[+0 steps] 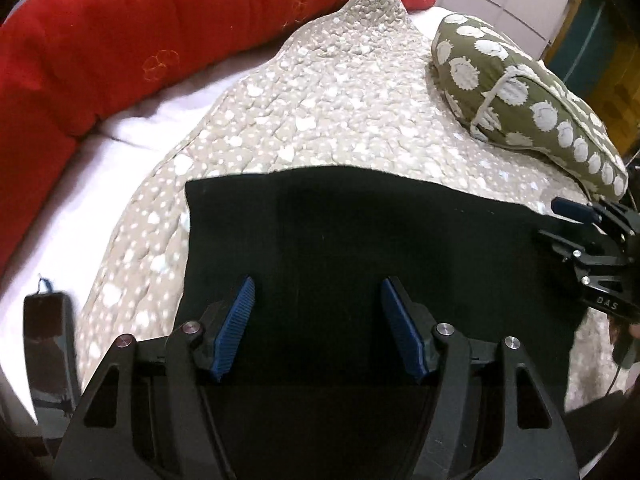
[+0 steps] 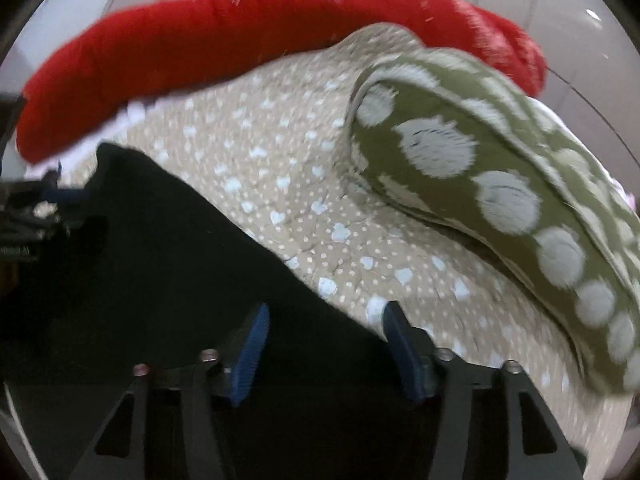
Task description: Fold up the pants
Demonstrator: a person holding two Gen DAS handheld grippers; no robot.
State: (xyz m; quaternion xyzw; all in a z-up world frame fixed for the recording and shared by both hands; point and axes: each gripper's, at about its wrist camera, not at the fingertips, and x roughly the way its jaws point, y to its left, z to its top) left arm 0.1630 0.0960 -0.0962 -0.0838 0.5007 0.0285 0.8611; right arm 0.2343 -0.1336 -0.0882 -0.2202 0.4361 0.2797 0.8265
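Both tongs released over black pants on the bed.

Pants (image 1: 360, 240) lie flat as a dark rectangle on the spotted quilt (image 1: 320, 112), near the bed's front edge. Left tongs (image 1: 318, 322) hang over the cloth, pads apart, nothing pinched. Right tongs (image 2: 326, 344) gape over the pants' right edge, 1 pad above quilt, gripping nothing. Green pillow (image 1: 520, 88) sits toward the far right corner; red blanket (image 1: 120, 40) runs along the far edge. Right view blurred.
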